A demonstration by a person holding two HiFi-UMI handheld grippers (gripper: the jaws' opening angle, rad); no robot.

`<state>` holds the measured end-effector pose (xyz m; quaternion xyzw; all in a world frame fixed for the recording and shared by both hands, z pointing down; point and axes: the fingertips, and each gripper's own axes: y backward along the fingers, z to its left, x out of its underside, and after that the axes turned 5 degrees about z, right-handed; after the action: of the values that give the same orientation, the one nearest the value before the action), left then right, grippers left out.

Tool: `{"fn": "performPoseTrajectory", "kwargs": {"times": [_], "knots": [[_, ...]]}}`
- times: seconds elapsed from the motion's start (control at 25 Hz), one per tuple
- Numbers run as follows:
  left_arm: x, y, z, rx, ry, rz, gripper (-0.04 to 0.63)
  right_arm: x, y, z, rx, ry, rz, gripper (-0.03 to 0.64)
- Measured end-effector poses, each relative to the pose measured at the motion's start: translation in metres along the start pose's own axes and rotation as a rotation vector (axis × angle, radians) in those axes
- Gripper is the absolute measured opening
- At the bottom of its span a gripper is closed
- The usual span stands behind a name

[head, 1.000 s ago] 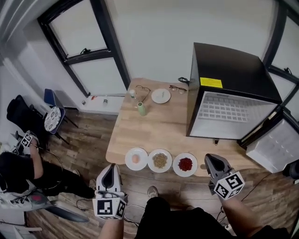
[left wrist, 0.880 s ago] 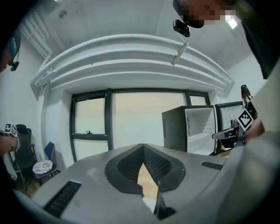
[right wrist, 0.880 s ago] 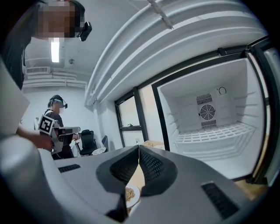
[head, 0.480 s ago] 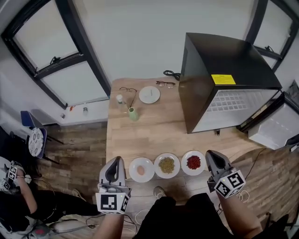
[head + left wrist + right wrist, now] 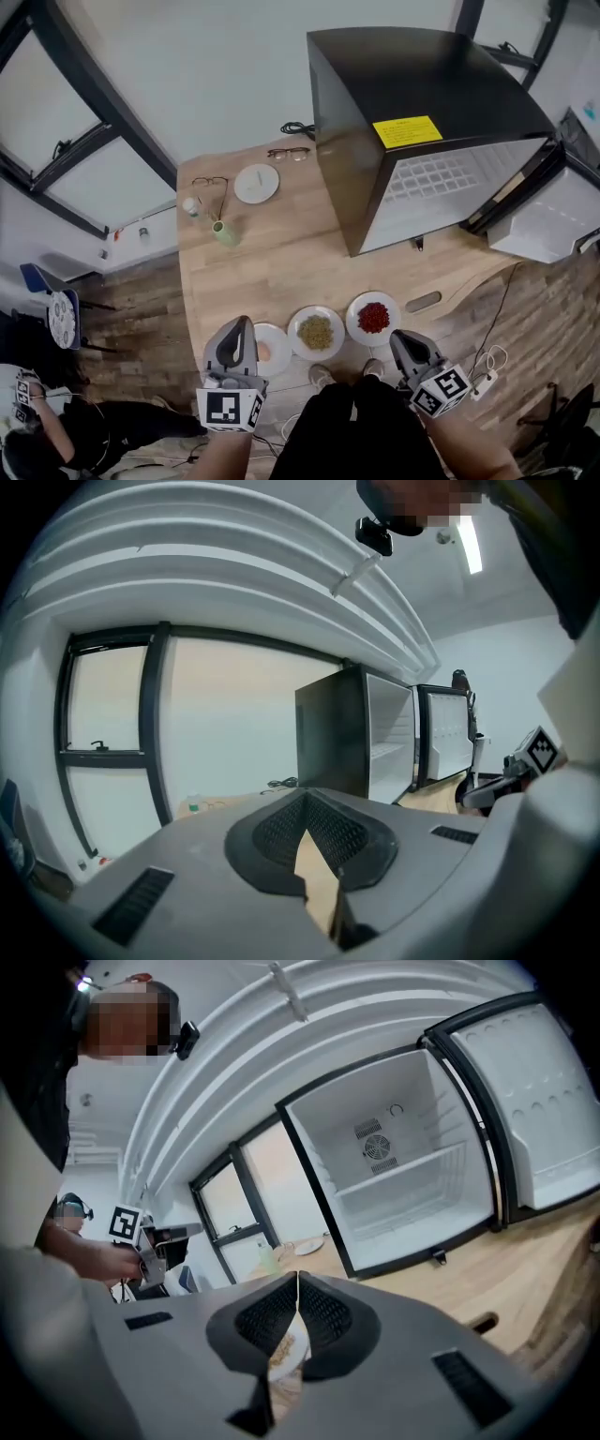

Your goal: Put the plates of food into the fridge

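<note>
White plates [image 5: 298, 339] lie between closed left tongs [image 5: 239, 323] and closed right tongs [image 5: 399, 337].

Bright, even indoor light, glaring ceiling lamp [image 5: 466, 544], heavy fisheye bending, dark corners.

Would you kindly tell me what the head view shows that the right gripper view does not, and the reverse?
Only the head view: the red-food plate and the yellow label atop the fridge. Only the right gripper view: the fan on the fridge's back wall. Both: the open fridge, the wooden table, the brown-food plate.
</note>
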<state>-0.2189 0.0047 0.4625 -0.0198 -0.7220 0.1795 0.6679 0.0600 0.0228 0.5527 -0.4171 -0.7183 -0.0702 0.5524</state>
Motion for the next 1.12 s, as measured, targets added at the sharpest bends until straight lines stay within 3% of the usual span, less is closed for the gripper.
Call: {"fn": "performPoseTrajectory", "kwargs": {"times": [0.24,0.28,0.36,0.4,0.72,0.96,1.04,1.12], "knots": [[0.021,-0.019,-0.026,0.067,-0.019,0.019,0.003,0.075,0.005,-0.027,0.094,-0.114,0.105,0.025],[0.022,-0.021,-0.030,0.074,-0.021,0.022,0.003,0.087,0.005,-0.031,0.099,-0.150,0.121,0.039],[0.021,-0.023,-0.035,0.087,-0.032,0.023,0.003,0.108,0.002,-0.042,0.107,-0.247,0.145,0.193],[0.020,-0.022,-0.037,0.094,-0.038,0.025,0.003,0.117,0.000,-0.046,0.114,-0.298,0.149,0.220],[0.013,0.002,-0.026,0.082,-0.086,0.029,0.003,0.176,-0.017,-0.078,0.227,-0.694,0.120,0.270],[0.015,0.010,-0.013,0.050,-0.093,0.023,0.003,0.176,-0.036,-0.093,0.225,-0.757,0.049,0.272],[0.015,0.013,-0.013,0.048,-0.104,0.003,0.003,0.177,-0.042,-0.092,0.210,-0.743,0.070,0.271],[0.016,0.015,-0.015,0.055,-0.126,-0.005,0.003,0.178,-0.045,-0.087,0.198,-0.705,0.099,0.220]]}}
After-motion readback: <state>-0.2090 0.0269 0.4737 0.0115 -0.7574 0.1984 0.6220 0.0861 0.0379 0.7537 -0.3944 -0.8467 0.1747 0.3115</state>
